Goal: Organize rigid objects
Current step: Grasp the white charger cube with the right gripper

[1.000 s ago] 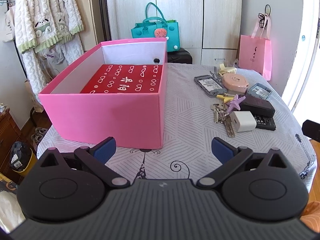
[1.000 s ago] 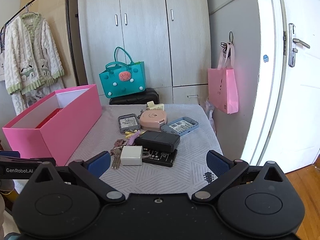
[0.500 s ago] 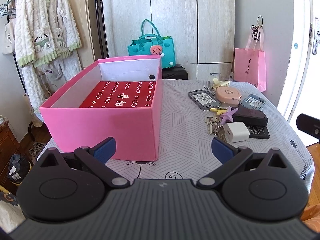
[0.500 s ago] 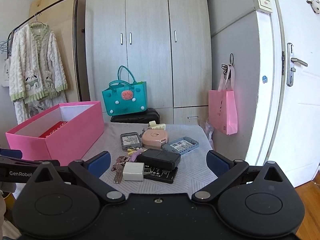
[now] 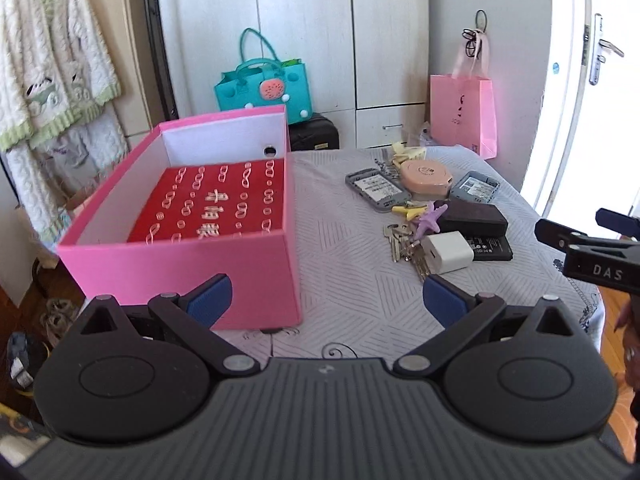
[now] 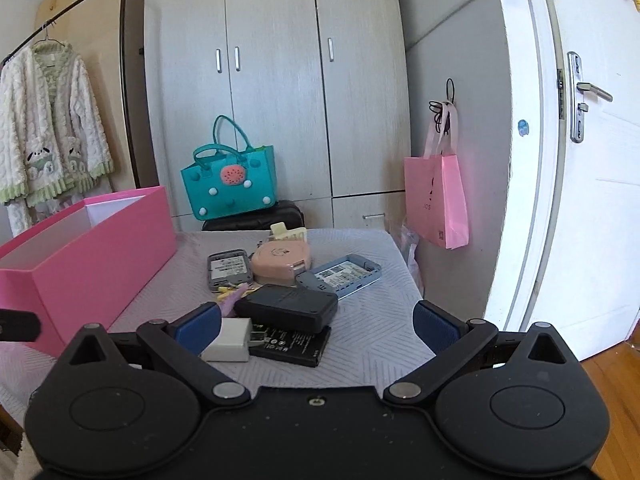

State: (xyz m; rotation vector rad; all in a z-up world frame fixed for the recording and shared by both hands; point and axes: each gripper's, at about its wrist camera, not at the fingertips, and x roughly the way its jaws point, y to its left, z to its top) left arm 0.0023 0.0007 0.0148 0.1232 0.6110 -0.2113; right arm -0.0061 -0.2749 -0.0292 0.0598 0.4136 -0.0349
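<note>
A pink box [image 5: 180,256] stands open on the left of the table [image 5: 352,292], with a red patterned sheet [image 5: 216,204] on its floor. To its right lies a cluster: white charger [image 5: 448,252], keys [image 5: 400,240], black case [image 5: 472,218], flat black battery [image 5: 494,246], pink round case [image 5: 426,174], two grey phone shells [image 5: 374,190]. My left gripper [image 5: 326,300] is open and empty, near the table's front edge. My right gripper [image 6: 316,326] is open and empty, low over the charger [image 6: 230,340] and black case [image 6: 288,306]; it also shows at the left wrist view's right edge [image 5: 592,248].
A teal bag [image 6: 228,180] on a dark suitcase stands behind the table before the wardrobe. A pink paper bag [image 6: 436,204] hangs at the right by a white door. A robe [image 5: 52,80] hangs at the left. The pink box [image 6: 80,256] is left of my right gripper.
Both grippers have moved forward toward the table. The right gripper has dropped lower and closer to the object cluster and now reaches into the left wrist view. Both stay open.
</note>
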